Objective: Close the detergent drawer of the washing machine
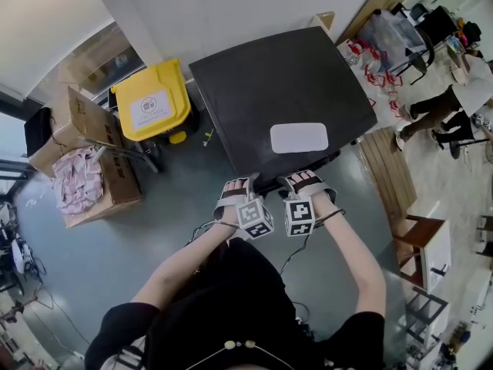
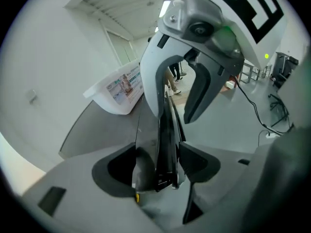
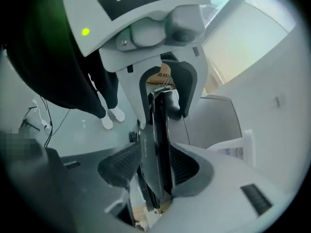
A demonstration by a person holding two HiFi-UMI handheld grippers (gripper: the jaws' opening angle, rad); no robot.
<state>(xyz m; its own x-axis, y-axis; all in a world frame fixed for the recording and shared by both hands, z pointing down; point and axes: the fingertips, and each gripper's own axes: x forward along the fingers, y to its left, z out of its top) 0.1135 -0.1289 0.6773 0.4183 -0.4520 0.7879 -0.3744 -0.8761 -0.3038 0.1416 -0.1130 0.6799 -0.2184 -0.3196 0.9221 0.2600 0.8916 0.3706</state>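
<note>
- Drawer panel (image 2: pixel 165 140), thin, dark and seen edge-on, sits low and central in both gripper views, at the front edge of the washing machine (image 1: pixel 262 91). Whether it is pushed fully in cannot be told.
- Left gripper (image 1: pixel 237 185) has its jaws spread wide, with the panel standing between them and not pinched.
- Right gripper (image 1: pixel 304 180) faces it across the panel, its jaws likewise parted either side of the panel.
- White container (image 1: pixel 299 137) rests on the machine's dark top, centre of the head view.
- Yellow bin (image 1: pixel 154 99) stands upper left, with cardboard boxes (image 1: pixel 100 160) at far left.
- Another person (image 1: pixel 454 99) stands at the right edge.
</note>
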